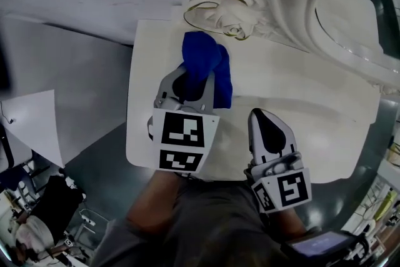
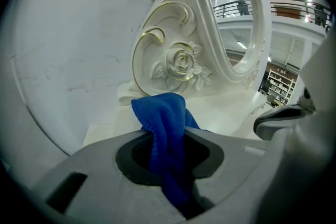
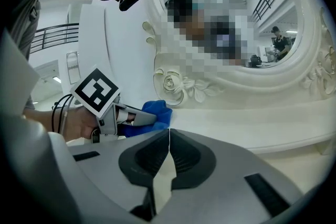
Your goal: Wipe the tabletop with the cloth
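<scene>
A: On the white surface [image 1: 312, 115], below the carved mirror frame [image 1: 275, 3], where is the blue cloth [image 1: 209, 65] sitting?
B: It is bunching near the frame's base, its long axis pointing away from the person. The left tool [image 2: 168, 147] is pinching it, evidently for wiping. The right tool [image 3: 167, 139] is hovering alongside, pressed together and empty.

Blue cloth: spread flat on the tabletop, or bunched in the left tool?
Bunched. The cloth is pinched in the left tool, crumpled folds sticking out ahead.
</scene>
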Motion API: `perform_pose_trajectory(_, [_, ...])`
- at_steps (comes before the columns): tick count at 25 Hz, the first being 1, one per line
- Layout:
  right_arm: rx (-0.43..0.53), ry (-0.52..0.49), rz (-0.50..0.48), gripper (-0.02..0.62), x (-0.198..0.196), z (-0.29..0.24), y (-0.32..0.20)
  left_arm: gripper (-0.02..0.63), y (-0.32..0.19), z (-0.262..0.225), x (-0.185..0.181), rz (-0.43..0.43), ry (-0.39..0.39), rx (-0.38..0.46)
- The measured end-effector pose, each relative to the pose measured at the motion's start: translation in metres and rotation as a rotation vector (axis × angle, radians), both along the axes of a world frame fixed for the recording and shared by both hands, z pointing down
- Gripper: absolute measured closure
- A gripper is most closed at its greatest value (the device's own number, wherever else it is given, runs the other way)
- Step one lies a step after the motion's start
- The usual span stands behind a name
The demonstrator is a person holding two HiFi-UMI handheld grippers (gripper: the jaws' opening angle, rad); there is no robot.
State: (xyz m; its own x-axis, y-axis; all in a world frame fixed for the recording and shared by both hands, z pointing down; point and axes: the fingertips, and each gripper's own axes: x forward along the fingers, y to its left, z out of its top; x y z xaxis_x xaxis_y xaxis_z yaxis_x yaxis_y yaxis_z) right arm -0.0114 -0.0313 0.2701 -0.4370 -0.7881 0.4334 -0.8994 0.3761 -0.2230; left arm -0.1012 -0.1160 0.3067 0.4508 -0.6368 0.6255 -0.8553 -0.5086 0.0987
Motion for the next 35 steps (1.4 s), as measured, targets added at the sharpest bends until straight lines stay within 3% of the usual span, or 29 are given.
perform_pose_trajectory(17, [-0.003, 0.026, -0.106, 0.58, -0.064, 0.002, 0.002, 0.514, 0.002, 0.001, -0.096, -0.152, 0.008, 0.015])
perform_pose_trajectory(23, [0.002, 0.026, -0.17, 0.58, -0.088, 0.003, 0.008, 0.514, 0.027, 0.014, -0.148, -0.256, -0.04, -0.016])
perform_pose_trajectory(30, [0.018, 0.021, -0.237, 0.58, -0.114, -0.002, 0.018, 0.512, 0.051, -0.012, -0.222, -0.399, -0.114, 0.048])
perform_pose_trajectory(35, [0.028, 0.018, -0.256, 0.58, -0.122, -0.009, 0.021, 0.512, 0.064, -0.021, -0.248, -0.444, -0.161, 0.062])
